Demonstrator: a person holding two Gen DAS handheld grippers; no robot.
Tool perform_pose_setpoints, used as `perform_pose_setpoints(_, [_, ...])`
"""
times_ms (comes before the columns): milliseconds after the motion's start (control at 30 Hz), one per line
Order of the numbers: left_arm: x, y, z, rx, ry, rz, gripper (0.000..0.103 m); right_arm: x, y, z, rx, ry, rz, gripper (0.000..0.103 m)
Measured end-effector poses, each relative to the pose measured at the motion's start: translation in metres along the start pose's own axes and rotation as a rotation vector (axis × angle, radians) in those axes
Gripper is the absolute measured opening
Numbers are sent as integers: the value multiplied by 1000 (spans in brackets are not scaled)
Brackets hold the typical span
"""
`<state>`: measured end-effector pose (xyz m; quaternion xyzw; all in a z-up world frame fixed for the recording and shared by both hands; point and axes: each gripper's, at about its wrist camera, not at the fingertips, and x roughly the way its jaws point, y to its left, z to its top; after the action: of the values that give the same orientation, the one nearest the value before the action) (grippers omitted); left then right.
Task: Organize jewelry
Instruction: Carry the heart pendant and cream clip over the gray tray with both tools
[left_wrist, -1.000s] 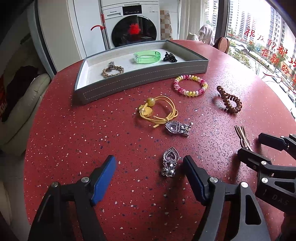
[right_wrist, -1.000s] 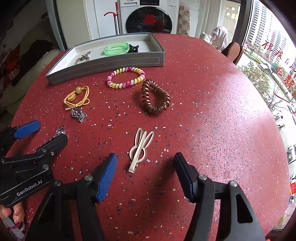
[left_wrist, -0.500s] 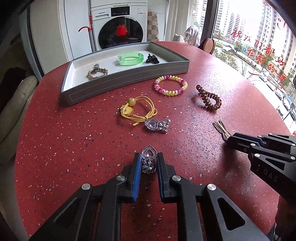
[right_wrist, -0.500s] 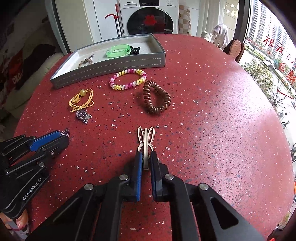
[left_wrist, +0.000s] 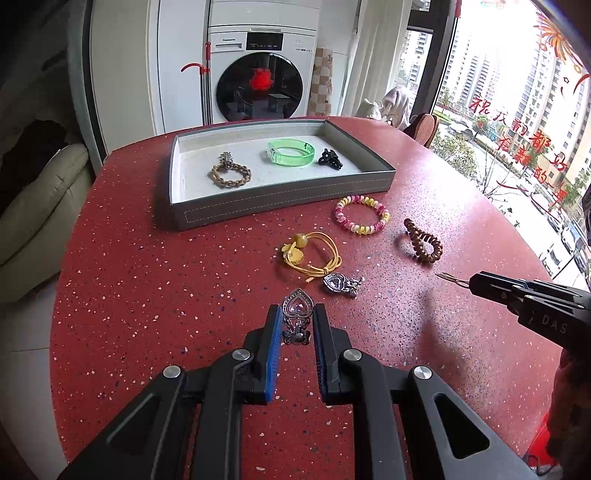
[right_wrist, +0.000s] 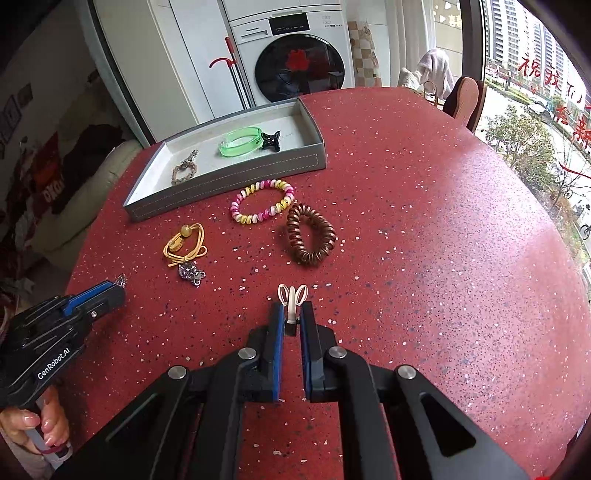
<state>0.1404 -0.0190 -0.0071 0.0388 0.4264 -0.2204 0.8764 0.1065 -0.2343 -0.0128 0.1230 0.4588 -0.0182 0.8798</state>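
Note:
My left gripper (left_wrist: 296, 315) is shut on a silver heart clip (left_wrist: 297, 314) and holds it above the red table. My right gripper (right_wrist: 291, 314) is shut on a beige bunny-ear hair clip (right_wrist: 291, 297), also lifted. On the table lie a second silver heart clip (left_wrist: 340, 283), a yellow cord hair tie (left_wrist: 310, 251), a pink-yellow spiral bracelet (left_wrist: 362, 215) and a brown spiral hair tie (left_wrist: 421, 242). The grey tray (left_wrist: 280, 206) at the back holds a braided bracelet (left_wrist: 231, 173), a green bangle (left_wrist: 291, 151) and a black claw clip (left_wrist: 330, 158).
The round red table (right_wrist: 424, 240) ends at a window on the right. A washing machine (left_wrist: 258, 74) and a chair (right_wrist: 463, 99) stand behind it, a sofa (left_wrist: 37, 206) to the left. The other gripper shows at each view's edge.
Both grippers closed on their clips, the left on the silver heart clip and the right on the bunny-ear clip, and have lifted them off the table.

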Motion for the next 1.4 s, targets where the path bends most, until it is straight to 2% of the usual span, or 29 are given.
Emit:
perform_pose_setpoints(367, [-8, 18, 26, -32, -57, 12, 35, -6, 6, 33, 14, -46, 61, 10])
perform_pose_setpoints(700, [1, 37, 70, -55, -104, 34, 35, 0, 23, 92, -29, -109, 102, 10])
perform_pose_setpoints(1067, [45, 53, 126, -87, -108, 72, 35, 50, 37, 154, -23, -76, 140, 9])
perform_pose_setpoints(1400, [103, 68, 146, -127, -44, 120, 35, 115, 48, 175, -38, -4, 136, 9])
